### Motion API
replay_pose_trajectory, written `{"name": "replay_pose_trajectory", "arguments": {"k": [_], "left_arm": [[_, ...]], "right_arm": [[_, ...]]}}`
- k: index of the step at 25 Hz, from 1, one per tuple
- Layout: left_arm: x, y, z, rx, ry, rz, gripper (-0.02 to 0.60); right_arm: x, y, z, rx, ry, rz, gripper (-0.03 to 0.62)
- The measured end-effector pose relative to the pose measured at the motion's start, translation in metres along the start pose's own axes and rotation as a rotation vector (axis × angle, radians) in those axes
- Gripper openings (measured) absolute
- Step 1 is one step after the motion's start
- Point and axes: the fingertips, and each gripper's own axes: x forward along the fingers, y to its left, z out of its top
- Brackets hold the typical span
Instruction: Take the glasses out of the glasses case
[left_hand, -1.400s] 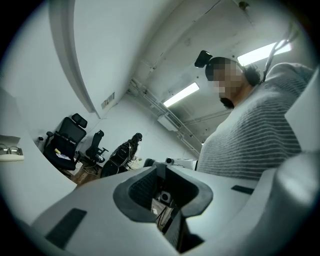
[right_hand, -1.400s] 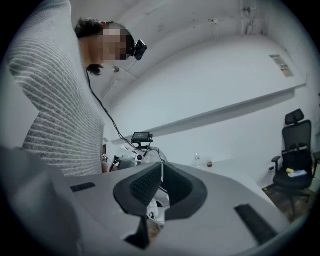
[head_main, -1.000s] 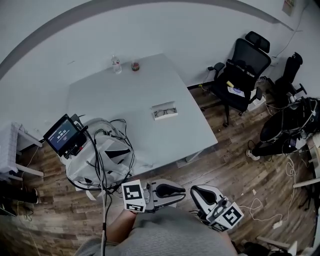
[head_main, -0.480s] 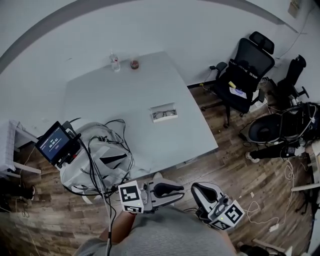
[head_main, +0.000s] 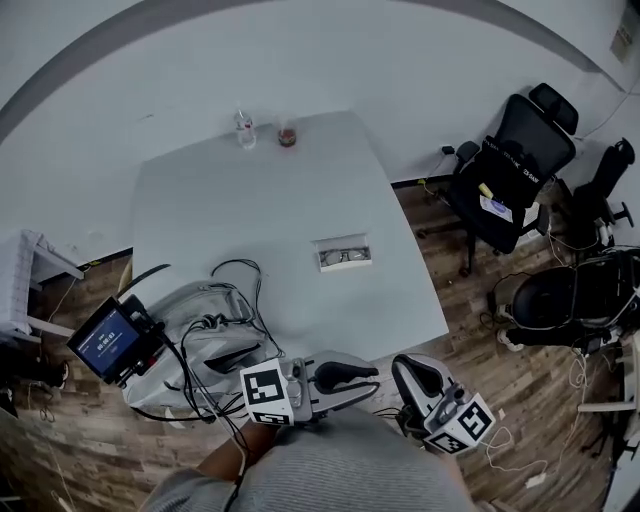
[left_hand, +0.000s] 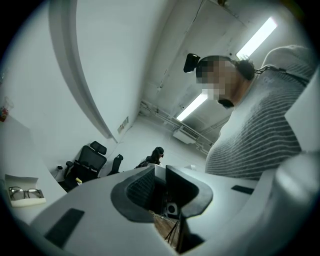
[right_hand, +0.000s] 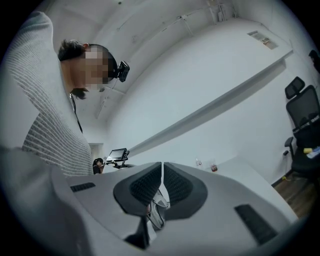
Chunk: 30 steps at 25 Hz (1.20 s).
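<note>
The glasses case (head_main: 345, 252) lies open toward the right side of the desk (head_main: 230, 210), and the glasses (head_main: 347, 256) are inside it. Both tools are held low by the person's body at the near edge, well apart from the case. The left tool (left_hand: 160, 175) shows a narrow gap with nothing in it. The right tool (right_hand: 162, 170) is pressed together, empty. A bottle (head_main: 244, 128) stands at the far edge.

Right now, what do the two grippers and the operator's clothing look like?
The left gripper and right gripper match: pale grey moulded bodies and black jaw pads with a fine ribbed texture. Each carries a white marker cube printed with black squares. The person wears a light grey ribbed knit sweater.
</note>
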Motion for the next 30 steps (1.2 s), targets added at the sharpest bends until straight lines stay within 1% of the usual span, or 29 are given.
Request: {"name": "replay_pose_trajectory", "arguments": {"k": [3,8,12,15,19,23,26,30], "left_arm": [[-0.003,0.021,0.009,-0.011,-0.013,0.013,0.06],[-0.006,0.039,0.015,-0.025,-0.002,0.027,0.06],[-0.005,0.054,0.021,-0.006,-0.017,0.079,0.06],[-0.003,0.062,0.024,-0.005,-0.035,0.126,0.06],[0.001,0.071,0.022,0.009,-0.039,0.184,0.06],[0.005,0.076,0.023,0.019,-0.054,0.211,0.06],[0.006,0.082,0.025,0.017,-0.07,0.226,0.06],[0.005,0.091,0.025,0.031,-0.044,0.255,0.06]], "right_arm": [[0.02,-0.014,0.006,-0.004,-0.001,0.019,0.02],[0.036,-0.029,0.012,-0.032,0.005,0.03,0.02],[0.041,-0.04,0.012,-0.062,0.042,0.052,0.02],[0.043,-0.047,0.012,-0.063,0.074,0.097,0.02],[0.046,-0.053,0.014,-0.079,0.117,0.192,0.02],[0.053,-0.056,0.023,-0.124,0.092,0.276,0.02],[0.059,-0.06,0.022,-0.126,0.102,0.316,0.021],[0.063,-0.067,0.016,-0.126,0.147,0.333,0.026]]}}
